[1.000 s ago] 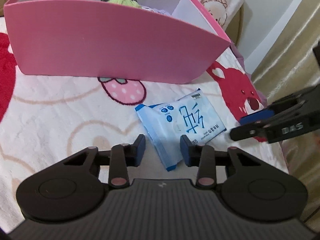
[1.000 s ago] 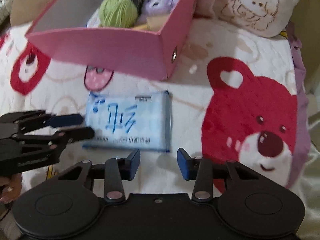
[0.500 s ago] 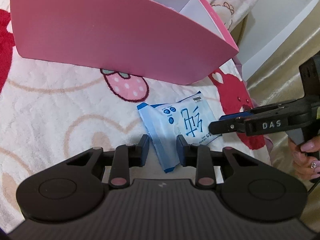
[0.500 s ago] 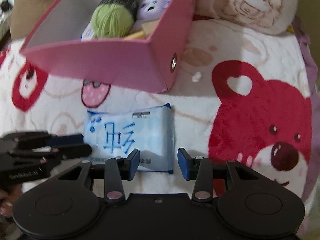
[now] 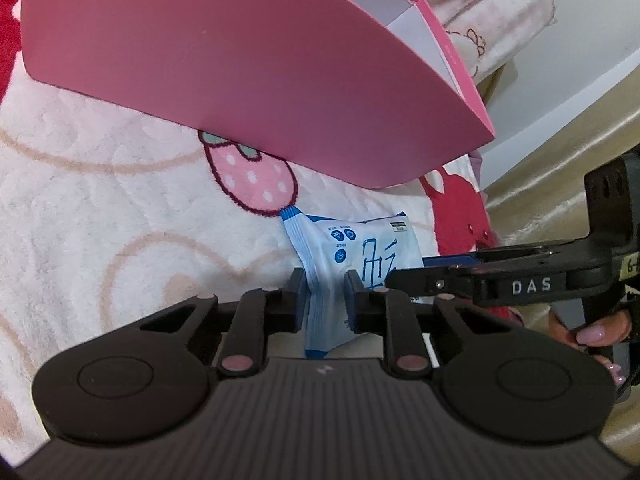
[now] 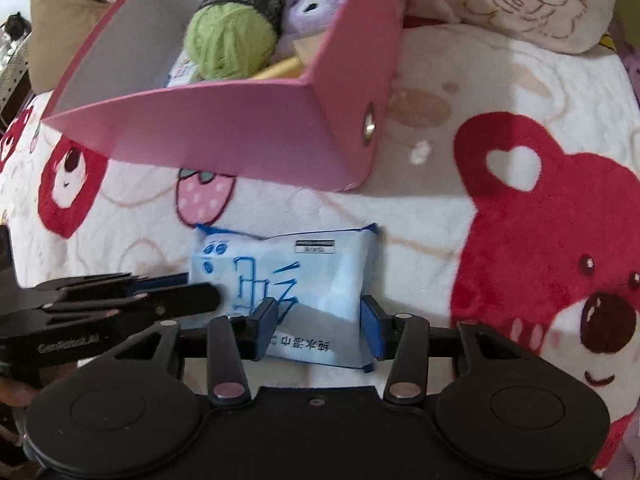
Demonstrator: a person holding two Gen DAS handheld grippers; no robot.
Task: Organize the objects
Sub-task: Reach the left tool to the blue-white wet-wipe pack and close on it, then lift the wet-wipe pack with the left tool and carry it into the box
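While the pale blue wet-wipe pack (image 6: 288,280) lies flat on the cartoon-print plush blanket (image 6: 440,208), just in front of the pink storage box (image 6: 240,132), both grippers meet on it from different sides. In the right wrist view its long axis runs left to right across the frame, the crimped blue end seams pointing left and right, and the printed characters read upside down from this side.

At far left in that view, the left gripper (image 6: 200,296) comes in from the side, its fingers closed to a narrow gap on the pack's left end. The left wrist view confirms this: the left gripper (image 5: 324,292) has its pads pressed against the crimped end, which bunches and stands up between them, so it is grasping the pack (image 5: 360,252).

Further right, the right gripper (image 6: 318,324) straddles the near long edge of the pack, jaws spread wide; its left pad overlaps the top face and its right pad sits at the right corner, without visibly squeezing.

Inside the box sit a green yarn ball (image 6: 230,36) with a black band, a purple plush toy (image 6: 310,4) to its right, and a wooden piece (image 6: 280,68) at the near wall. Right of the box, a red bear motif (image 6: 540,240) fills the blanket.
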